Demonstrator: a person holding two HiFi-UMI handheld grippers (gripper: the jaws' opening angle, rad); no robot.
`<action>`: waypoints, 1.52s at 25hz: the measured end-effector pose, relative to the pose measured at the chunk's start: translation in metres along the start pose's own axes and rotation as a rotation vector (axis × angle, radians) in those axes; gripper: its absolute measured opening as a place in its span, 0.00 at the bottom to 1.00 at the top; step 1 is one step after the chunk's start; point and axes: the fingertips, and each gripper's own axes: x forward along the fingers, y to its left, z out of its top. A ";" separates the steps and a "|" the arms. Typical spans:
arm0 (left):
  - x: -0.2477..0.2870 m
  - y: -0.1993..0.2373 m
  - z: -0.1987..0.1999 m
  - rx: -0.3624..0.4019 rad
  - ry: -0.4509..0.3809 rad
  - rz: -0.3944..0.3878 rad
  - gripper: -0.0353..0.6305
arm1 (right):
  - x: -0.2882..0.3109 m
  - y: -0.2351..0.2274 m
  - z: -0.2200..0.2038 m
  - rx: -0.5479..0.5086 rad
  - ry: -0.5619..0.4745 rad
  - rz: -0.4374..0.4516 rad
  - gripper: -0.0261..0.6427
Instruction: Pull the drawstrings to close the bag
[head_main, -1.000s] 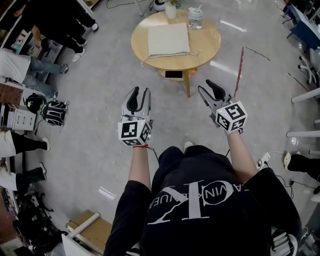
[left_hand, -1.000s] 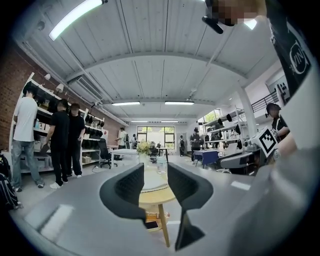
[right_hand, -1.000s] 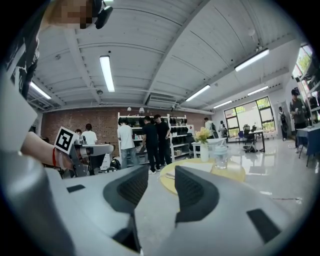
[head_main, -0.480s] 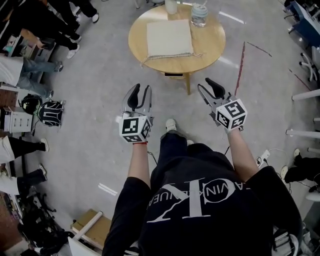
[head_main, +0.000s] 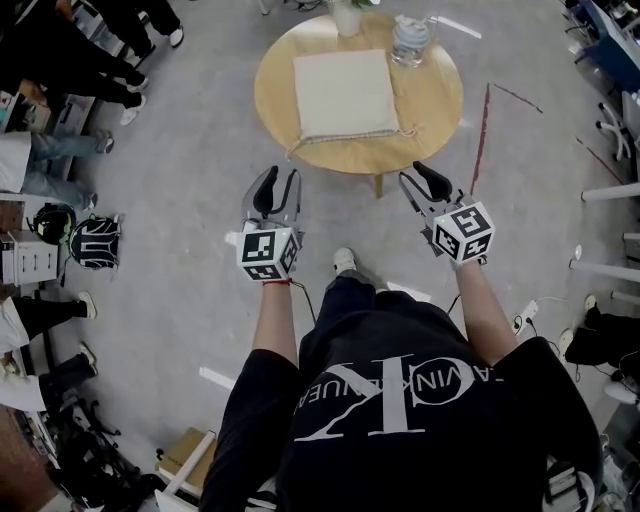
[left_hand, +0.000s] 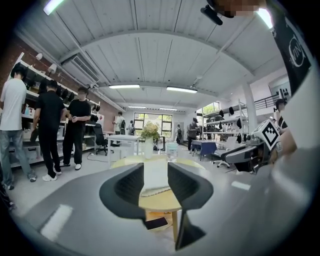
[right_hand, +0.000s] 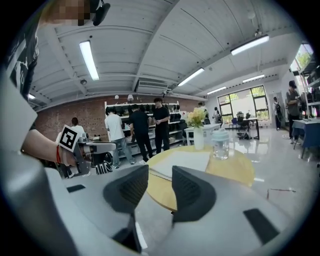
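Note:
A flat cream drawstring bag (head_main: 343, 95) lies on the round wooden table (head_main: 440, 100). Its thin drawstrings (head_main: 300, 145) trail at the table's near edge. Both grippers hang in the air short of that edge, apart from the bag. My left gripper (head_main: 277, 180) is open and empty, and in the left gripper view the bag (left_hand: 154, 182) shows through the gap between its jaws. The right gripper (head_main: 424, 180) is also open and empty. In the right gripper view the bag (right_hand: 182, 162) lies just beyond its fingertips, and the left gripper (right_hand: 95, 147) shows at the left.
A water bottle (head_main: 410, 40) and a vase of flowers (head_main: 347, 15) stand at the table's far side. A phone (left_hand: 155, 222) rests on the lower shelf. People stand at the left (head_main: 60, 60), with a backpack (head_main: 95, 240) on the floor. Chairs and cables are at the right.
The person has stepped forward. Both grippers have moved closer to the table's near edge, and the table now sits larger and nearer in view. Both jaws stay open.

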 end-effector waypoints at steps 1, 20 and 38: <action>0.004 0.005 -0.003 -0.003 0.012 -0.008 0.25 | 0.005 -0.001 -0.001 0.005 0.008 -0.009 0.23; 0.096 0.043 -0.083 0.005 0.232 -0.142 0.27 | 0.069 -0.065 -0.044 0.017 0.188 -0.127 0.23; 0.126 0.056 -0.145 0.220 0.544 -0.162 0.29 | 0.108 -0.112 -0.087 -0.263 0.486 -0.027 0.23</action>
